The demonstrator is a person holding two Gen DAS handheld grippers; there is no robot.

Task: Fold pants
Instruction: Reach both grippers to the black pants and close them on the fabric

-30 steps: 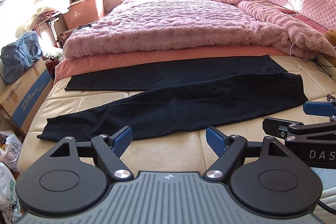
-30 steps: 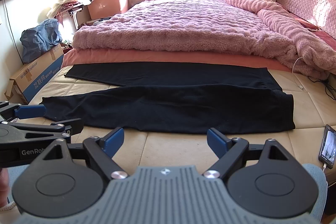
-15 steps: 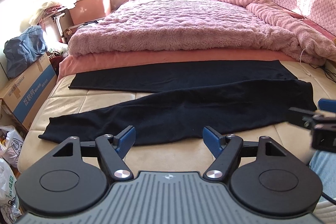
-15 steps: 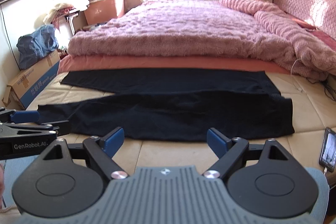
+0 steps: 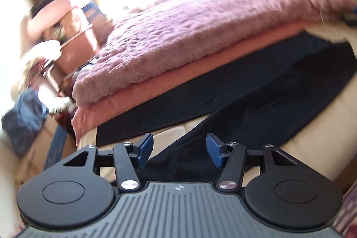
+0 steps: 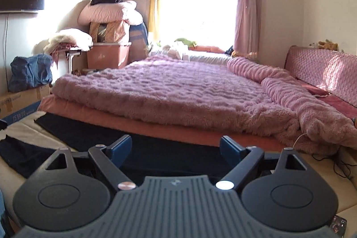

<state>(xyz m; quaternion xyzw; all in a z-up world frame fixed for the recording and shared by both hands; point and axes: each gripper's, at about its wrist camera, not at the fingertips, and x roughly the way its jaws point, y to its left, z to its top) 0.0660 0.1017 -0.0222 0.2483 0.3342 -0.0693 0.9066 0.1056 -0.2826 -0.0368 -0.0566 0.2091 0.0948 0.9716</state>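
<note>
Pants (image 5: 256, 104) were lying flat on the bed's cream mattress (image 5: 330, 108), just beside the pink fuzzy blanket (image 6: 178, 95). Your left tool (image 5: 179, 150) was low over one leg, spread wide; your right tool (image 6: 175, 150) was gaping too, gripping nothing.

Dark navy pants (image 5: 256, 104) are lying flat on the cream mattress, legs spreading apart in a V, waistband end sitting off to the right, far leg running alongside the pink bedding.
</note>
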